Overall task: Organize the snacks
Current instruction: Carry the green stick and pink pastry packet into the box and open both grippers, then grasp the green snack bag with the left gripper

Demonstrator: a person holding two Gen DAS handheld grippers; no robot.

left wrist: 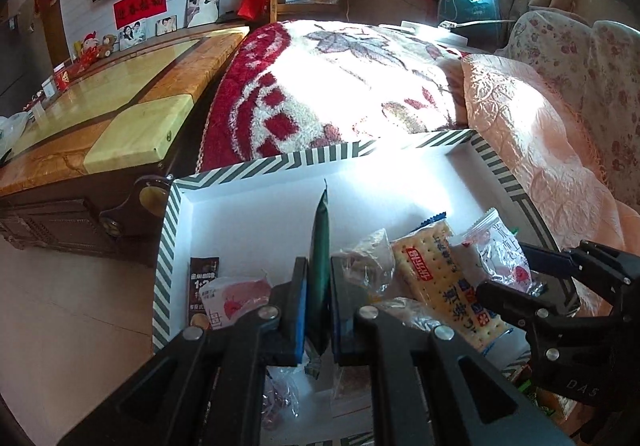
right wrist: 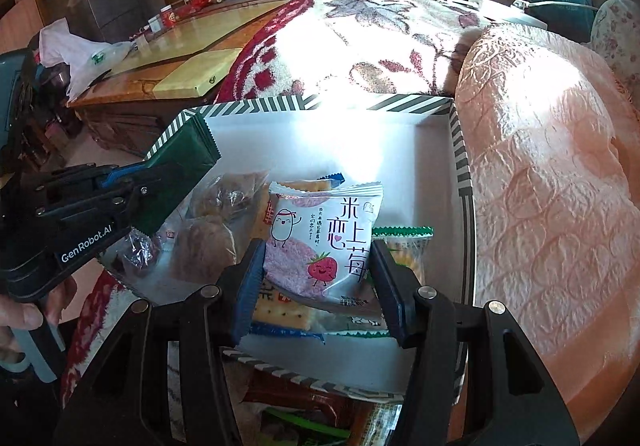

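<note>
Left wrist: green packet [left wrist: 320, 266] edge-on, face hidden.

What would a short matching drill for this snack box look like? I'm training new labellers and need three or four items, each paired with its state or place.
Things:
1. dark green packet
2. strawberry rice snack packet
3. soda cracker pack
4. striped box

States:
a. holds the snacks
b. lies flat under other packets
c. clamped on edge by the left gripper
d. between the right gripper fingers

Pairs: 1-c, 2-d, 3-b, 4-a
</note>
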